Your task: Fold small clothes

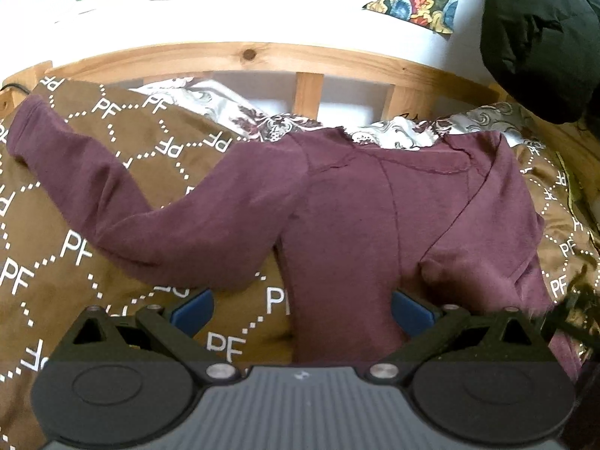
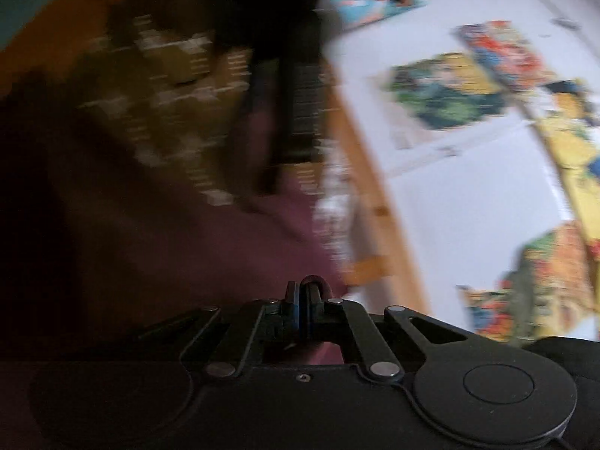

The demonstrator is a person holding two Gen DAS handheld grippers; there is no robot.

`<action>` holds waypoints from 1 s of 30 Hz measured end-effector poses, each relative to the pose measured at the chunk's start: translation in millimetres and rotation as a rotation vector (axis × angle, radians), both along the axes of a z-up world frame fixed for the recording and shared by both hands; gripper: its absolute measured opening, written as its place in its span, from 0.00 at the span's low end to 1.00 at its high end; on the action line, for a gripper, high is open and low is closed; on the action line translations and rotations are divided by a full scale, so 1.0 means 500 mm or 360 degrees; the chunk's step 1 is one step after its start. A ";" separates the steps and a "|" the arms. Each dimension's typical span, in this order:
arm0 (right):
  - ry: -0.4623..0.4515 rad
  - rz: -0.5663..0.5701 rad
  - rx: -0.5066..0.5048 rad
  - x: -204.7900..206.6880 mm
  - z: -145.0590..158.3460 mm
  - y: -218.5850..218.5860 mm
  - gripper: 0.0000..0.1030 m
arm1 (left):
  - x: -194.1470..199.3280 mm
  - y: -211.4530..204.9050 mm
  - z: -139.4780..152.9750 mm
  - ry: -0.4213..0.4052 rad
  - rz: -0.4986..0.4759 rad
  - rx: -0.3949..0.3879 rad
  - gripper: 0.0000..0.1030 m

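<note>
Ahead of your left gripper [image 1: 300, 309] and off to its left, one sleeve [image 1: 112, 202] of the maroon top [image 1: 367, 217] lies spread across the brown blanket [image 1: 56, 262] on the bed. The body of the top runs from the wooden headboard [image 1: 262, 56] straight back toward you, passing between the jaws, which stand wide apart and hold nothing. The far sleeve looks already turned in over the body, on the right of the jaws.

Your right gripper [image 2: 303, 300] has its jaws pressed together on a small loop of maroon fabric, most likely an edge of the same top; that view is smeared by motion, so which edge I cannot tell.

My reading is that you are mid-fold, one side done. Next, the left jaws need to reach forward and left to the spread sleeve, close on it near the cuff, and carry it across the body. Keep the right-hand pinch steady so the body does not drag.
</note>
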State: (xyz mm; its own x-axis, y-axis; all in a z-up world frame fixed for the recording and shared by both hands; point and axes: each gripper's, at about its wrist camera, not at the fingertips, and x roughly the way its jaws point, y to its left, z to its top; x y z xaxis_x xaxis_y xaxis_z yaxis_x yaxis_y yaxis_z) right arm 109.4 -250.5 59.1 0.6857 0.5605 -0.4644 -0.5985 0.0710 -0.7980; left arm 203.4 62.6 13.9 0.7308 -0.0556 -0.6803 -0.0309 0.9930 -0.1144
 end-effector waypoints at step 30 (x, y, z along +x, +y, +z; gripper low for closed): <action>0.1389 -0.1260 0.1132 0.114 0.032 -0.098 0.04 | -0.055 -0.021 -0.045 0.0090 0.0047 -0.0150 0.99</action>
